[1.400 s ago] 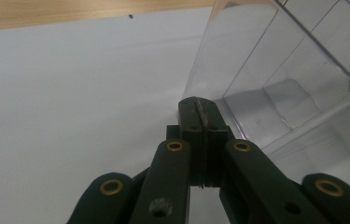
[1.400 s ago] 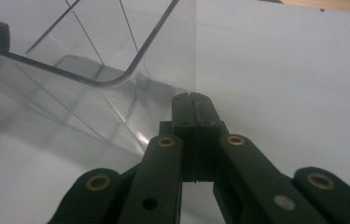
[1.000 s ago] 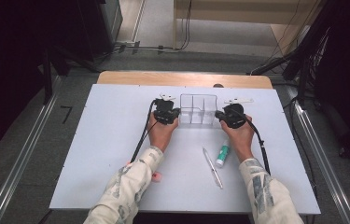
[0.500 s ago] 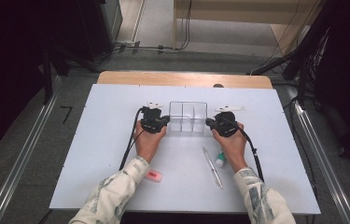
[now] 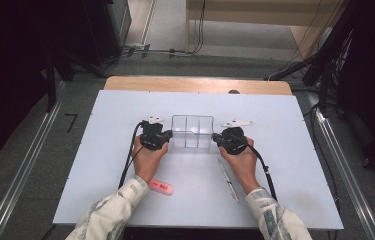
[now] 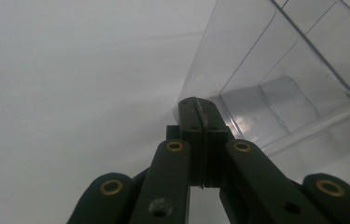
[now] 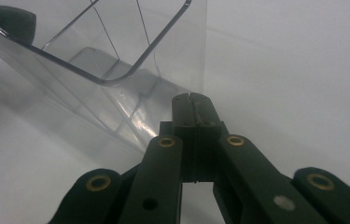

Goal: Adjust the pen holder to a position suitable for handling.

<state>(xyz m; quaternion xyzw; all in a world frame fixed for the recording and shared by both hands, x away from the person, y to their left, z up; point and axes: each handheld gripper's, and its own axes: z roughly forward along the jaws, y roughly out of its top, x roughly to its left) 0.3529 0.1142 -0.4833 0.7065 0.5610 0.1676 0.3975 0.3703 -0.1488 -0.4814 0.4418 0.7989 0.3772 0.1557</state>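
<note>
A clear plastic box (image 5: 192,132) with divided compartments stands in the middle of the white table (image 5: 295,150). My left gripper (image 5: 164,137) sits against its left side and my right gripper (image 5: 221,139) against its right side, so the box lies between them. In the left gripper view the shut jaws of the left gripper (image 6: 199,109) meet at the box's near corner, beside its wall (image 6: 266,88), with nothing between them. The right gripper (image 7: 192,106) is likewise shut and empty at the box's wall (image 7: 116,93).
A small pink item (image 5: 162,187) lies on the table near the left forearm. A pen (image 5: 227,181) lies under the right wrist, pointing toward the person. A wooden strip (image 5: 197,85) runs along the table's far edge. Metal rails flank the table.
Both hands have drawn back toward the person and slightly left, and the clear box has come along between the two grippers. The jaws have stayed shut.
</note>
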